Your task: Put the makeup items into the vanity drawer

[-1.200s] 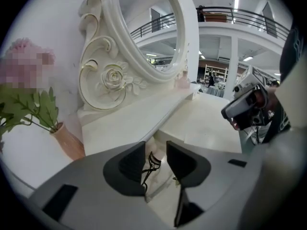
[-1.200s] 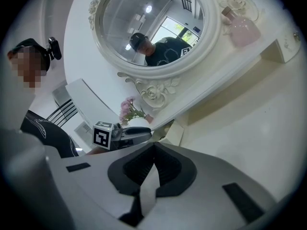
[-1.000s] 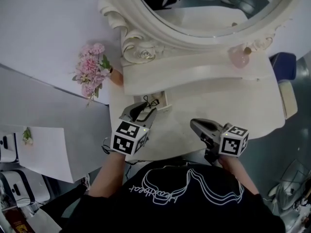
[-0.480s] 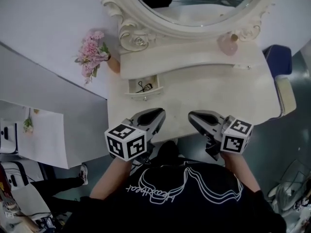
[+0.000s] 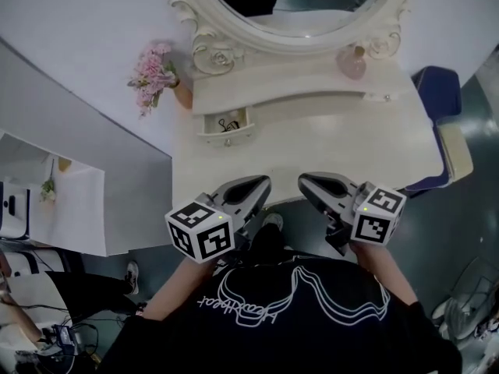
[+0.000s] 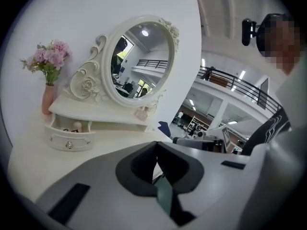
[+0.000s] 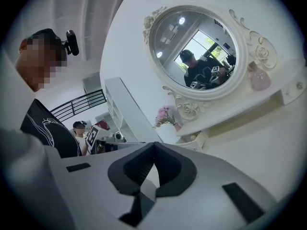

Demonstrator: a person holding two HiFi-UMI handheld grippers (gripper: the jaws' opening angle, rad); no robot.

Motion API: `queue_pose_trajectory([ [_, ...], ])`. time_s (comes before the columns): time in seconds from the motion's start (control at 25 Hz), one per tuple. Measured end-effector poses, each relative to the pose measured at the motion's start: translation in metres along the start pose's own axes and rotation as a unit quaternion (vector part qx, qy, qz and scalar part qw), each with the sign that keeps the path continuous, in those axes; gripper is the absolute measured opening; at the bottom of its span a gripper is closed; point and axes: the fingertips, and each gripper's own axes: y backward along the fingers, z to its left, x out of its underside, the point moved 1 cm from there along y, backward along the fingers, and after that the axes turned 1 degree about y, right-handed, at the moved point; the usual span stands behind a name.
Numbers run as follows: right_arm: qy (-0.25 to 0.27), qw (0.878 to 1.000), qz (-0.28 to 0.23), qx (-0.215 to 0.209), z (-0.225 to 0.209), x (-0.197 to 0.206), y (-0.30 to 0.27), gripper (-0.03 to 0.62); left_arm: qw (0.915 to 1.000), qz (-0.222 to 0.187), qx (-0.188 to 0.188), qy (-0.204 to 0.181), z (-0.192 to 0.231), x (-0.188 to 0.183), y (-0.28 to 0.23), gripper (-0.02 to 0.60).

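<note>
Vanity-top drawer [image 5: 215,135] lies beyond left tongs [image 5: 261,184], just closed empty, and shut right tongs [image 5: 306,181].

Even, diffuse indoor light. The white counter [image 5: 312,146] and wall [image 5: 78,14] read bright, with only faint, soft shadows. Ceiling lamps glint as small spots in the mirror [image 7: 192,37]. Both gripper views show fisheye bending and dark vignetted corners, and their nearest foreground is slightly soft.
</note>
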Motion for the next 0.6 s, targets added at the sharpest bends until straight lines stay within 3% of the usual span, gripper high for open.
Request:
queue_pose_trajectory([
  [0.6, 0.048, 0.999, -0.013, 0.01, 0.035, -0.004, 0.03, 0.005, 0.999, -0.023, -0.013, -0.037, -0.042, 0.003, 0.021, 0.003],
])
